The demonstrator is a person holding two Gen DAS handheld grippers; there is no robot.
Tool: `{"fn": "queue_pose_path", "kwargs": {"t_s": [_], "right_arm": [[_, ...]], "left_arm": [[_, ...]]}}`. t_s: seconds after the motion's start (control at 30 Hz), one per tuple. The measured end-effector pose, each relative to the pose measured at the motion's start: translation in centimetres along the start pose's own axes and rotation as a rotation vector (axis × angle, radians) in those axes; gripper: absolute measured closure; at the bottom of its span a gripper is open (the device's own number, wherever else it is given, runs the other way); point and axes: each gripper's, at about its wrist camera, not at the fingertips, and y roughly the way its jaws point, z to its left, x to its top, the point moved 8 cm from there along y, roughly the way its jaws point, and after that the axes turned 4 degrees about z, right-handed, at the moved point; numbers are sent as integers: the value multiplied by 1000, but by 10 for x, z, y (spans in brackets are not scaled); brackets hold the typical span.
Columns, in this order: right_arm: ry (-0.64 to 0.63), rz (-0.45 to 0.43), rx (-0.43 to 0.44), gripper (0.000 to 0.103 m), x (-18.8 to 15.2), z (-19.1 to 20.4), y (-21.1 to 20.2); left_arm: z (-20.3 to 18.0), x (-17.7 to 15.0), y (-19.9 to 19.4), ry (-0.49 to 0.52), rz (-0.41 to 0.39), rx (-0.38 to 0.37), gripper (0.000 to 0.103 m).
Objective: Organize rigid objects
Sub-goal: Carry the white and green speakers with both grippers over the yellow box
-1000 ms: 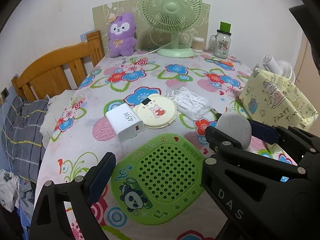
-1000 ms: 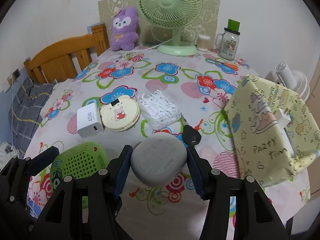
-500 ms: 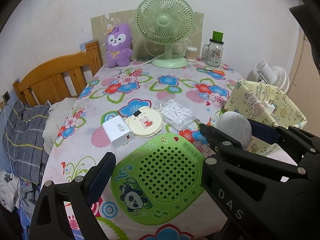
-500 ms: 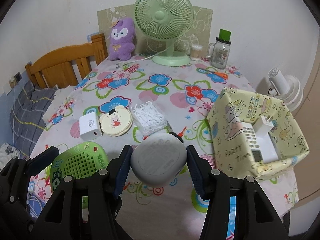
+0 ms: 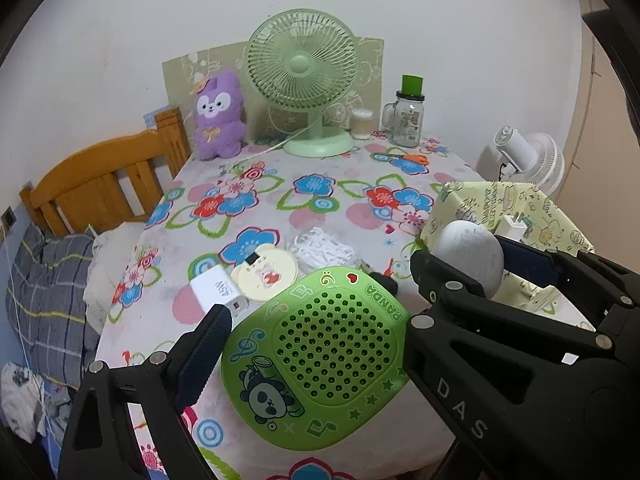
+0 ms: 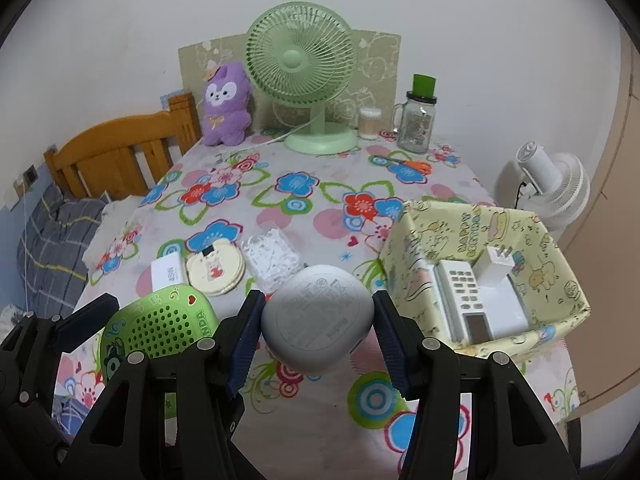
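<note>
My left gripper (image 5: 310, 328) is shut on a green perforated panda case (image 5: 320, 348) and holds it above the near edge of the flowered table (image 5: 320, 192). Close on its right, my right gripper (image 6: 318, 324) is shut on a grey-white rounded pod (image 6: 318, 320), also off the table. A yellow cartoon-print box (image 6: 472, 216) at the right holds a white remote (image 6: 460, 292) and a white plug (image 6: 496, 264). On the cloth lie a white charger (image 5: 218, 286), a round cream compact (image 5: 266, 274) and a clear pack of white picks (image 5: 324, 248).
A green desk fan (image 5: 302, 68), a purple plush (image 5: 218, 120), a small swab jar (image 5: 362, 124) and a glass mug jar (image 5: 408, 120) line the far edge by the wall. A wooden headboard (image 5: 100, 184) and bedding sit left. A white fan (image 5: 528, 156) stands beyond the right edge.
Both grippers have risen and drawn back with their objects still gripped. The table looks farther below, and the inside of the yellow box has come into the right wrist view.
</note>
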Motion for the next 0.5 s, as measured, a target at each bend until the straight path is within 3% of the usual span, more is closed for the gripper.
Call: {"fn": "queue_pose_path", "kwargs": {"t_s": [0.5], "right_arm": [[40, -28, -35, 45, 22, -47, -14]], "left_arm": [[-41, 30, -3, 42, -35, -34, 9]]}}
